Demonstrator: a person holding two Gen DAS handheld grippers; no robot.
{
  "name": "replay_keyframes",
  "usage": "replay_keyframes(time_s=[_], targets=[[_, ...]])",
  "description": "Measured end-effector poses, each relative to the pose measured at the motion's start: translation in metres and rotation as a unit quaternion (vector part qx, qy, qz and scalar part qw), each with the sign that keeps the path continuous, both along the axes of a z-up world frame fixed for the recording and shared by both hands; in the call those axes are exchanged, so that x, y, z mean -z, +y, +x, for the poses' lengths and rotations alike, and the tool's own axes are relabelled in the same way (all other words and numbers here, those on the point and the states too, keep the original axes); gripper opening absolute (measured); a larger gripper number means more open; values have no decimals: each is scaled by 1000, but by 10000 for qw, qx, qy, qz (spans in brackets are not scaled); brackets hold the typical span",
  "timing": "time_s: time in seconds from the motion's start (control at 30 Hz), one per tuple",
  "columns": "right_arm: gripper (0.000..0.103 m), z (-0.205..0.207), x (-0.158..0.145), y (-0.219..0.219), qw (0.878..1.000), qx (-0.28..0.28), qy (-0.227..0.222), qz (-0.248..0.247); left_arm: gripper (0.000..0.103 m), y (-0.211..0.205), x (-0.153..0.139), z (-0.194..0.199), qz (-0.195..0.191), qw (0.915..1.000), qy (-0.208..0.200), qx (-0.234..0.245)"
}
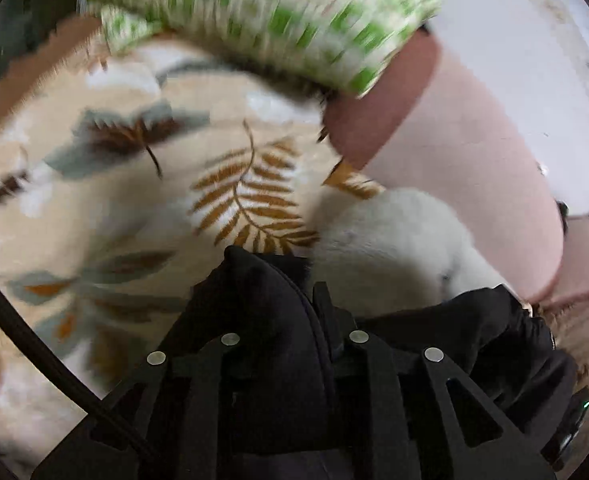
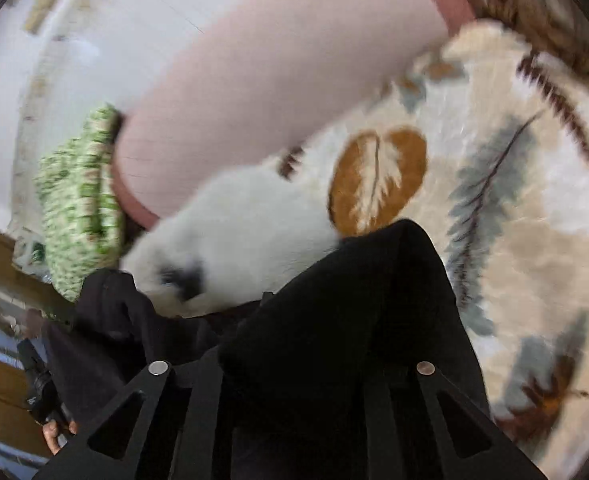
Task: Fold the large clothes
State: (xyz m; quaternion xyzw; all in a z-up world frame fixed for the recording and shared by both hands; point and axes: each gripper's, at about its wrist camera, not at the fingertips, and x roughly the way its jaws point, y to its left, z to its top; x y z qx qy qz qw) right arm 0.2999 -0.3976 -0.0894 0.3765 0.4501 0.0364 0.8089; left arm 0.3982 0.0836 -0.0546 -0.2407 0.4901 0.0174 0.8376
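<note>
A black garment (image 1: 270, 308) is bunched between the fingers of my left gripper (image 1: 290, 320), which is shut on it and holds it above the leaf-patterned bed cover (image 1: 134, 200). The same black garment (image 2: 354, 308) drapes over my right gripper (image 2: 294, 344), which is shut on it; its fingertips are hidden under the cloth. The fabric stretches between both grippers. Both views are motion-blurred.
A white fluffy item (image 1: 394, 240) lies on the bed beside the garment; it also shows in the right wrist view (image 2: 246, 232). A pink bolster (image 1: 474, 152) and a green-and-white patterned cushion (image 1: 274, 12) lie at the bed's edge. A white wall (image 2: 74, 60) stands behind.
</note>
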Motion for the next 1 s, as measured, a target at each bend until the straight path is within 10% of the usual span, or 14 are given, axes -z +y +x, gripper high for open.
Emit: replay_keyframes(time_s=[0.23, 0.3, 0.4, 0.73, 1.0], targets=[[24, 23, 48, -19, 9939, 148, -1, 1091, 34, 15, 34, 10, -811, 9966, -90, -85], [35, 18, 37, -22, 9936, 130, -102, 1120, 46, 25, 22, 3, -1158, 9930, -224, -48], [79, 3, 6, -26, 9930, 112, -571, 1027, 68, 39, -9, -17, -1386, 9885, -604, -109], [86, -80, -118, 19, 9688, 229, -1835, -1650, 75, -1, -96, -98, 222, 9829, -1764, 487], [50, -46, -69, 141, 9512, -1550, -1537, -2181, 77, -102, -40, -60, 2190, 9561, -1492, 1252]])
